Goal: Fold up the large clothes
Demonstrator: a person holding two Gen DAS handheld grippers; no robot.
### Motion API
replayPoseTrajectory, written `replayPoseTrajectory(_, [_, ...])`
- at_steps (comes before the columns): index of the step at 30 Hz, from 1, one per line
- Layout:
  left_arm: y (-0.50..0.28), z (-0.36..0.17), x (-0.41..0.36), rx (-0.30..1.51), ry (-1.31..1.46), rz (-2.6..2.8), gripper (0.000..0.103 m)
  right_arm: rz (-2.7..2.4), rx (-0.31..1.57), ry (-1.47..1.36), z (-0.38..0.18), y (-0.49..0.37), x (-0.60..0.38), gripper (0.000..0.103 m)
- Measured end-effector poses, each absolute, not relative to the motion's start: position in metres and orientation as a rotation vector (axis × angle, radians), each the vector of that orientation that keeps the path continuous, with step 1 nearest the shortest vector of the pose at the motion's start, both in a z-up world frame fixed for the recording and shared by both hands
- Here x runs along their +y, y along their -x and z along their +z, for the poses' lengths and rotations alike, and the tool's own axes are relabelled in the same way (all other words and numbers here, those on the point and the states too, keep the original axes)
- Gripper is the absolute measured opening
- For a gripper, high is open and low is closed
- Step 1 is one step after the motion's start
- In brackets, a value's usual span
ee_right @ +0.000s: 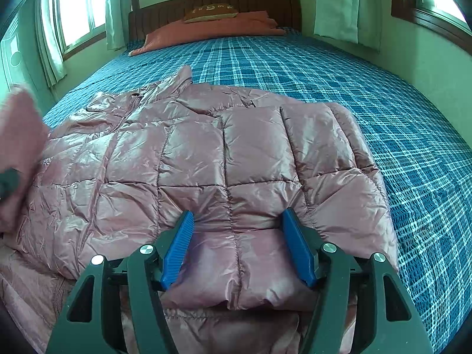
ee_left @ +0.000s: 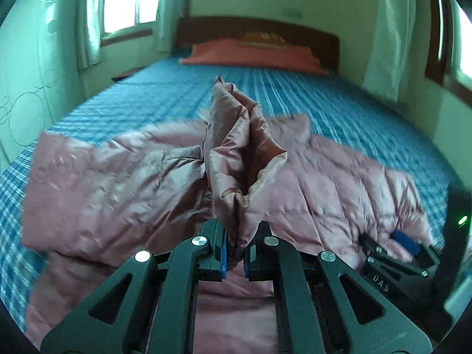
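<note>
Bedroom with curtained windows on both sides, and a wide bed [ee_right: 339, 67] under a blue plaid cover, orange pillow [ee_right: 212, 31] at the headboard beyond the fingers. Spread across the near half of the bed: a pink quilted puffer jacket [ee_right: 206, 159], collar and zip pointing away, toward the pillow.

Left gripper [ee_left: 235, 253] — fingers closed tight on a bunched piece of the jacket, most likely a sleeve [ee_left: 236, 147], though too blurred and crumpled to be sure. Raised off the bed, standing up ahead of the fingers, the rest of the jacket lying flat beneath and to either side.

Right gripper [ee_right: 239, 247] — fingers spread wide, holding nothing, hanging just above the jacket's near edge with a quilted panel between the blue pads [ee_right: 178, 249]. Whether the tips touch the fabric, cannot tell. Seen also low at the right of the left wrist view, close to the fabric.

Progress, judged from how things lie: early to middle. On the side right of the right fingers, the jacket's edge looks already turned in over the body, giving a rounded, doubled border. Left side not yet done — the held piece is not yet laid across the body. Left after that, probably: bringing hem to collar, then flattening the puffy bundle, which will tend to spring open.
</note>
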State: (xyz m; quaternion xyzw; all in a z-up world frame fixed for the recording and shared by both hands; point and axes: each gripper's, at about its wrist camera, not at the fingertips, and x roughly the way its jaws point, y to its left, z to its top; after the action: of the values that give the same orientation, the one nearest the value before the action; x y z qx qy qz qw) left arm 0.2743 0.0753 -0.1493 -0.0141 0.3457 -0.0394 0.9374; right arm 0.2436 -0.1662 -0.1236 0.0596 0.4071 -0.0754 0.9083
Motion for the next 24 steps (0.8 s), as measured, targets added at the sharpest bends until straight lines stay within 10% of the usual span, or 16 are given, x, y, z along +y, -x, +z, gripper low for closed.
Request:
replayPoseTrajectory(7, [-0.252, -0.144, 0.051, 0.714, -0.023, -0.121, 0.060, -0.148, 0.852, -0.122, -0.121, -0.245, -0.165, 0.065])
replayPoseTrajectory(24, [-0.195, -0.111, 0.200, 0.646, 0.081, 0.198, 0.069, 0.085, 0.931, -0.219, -0.098, -0.283, -0.054, 0.062])
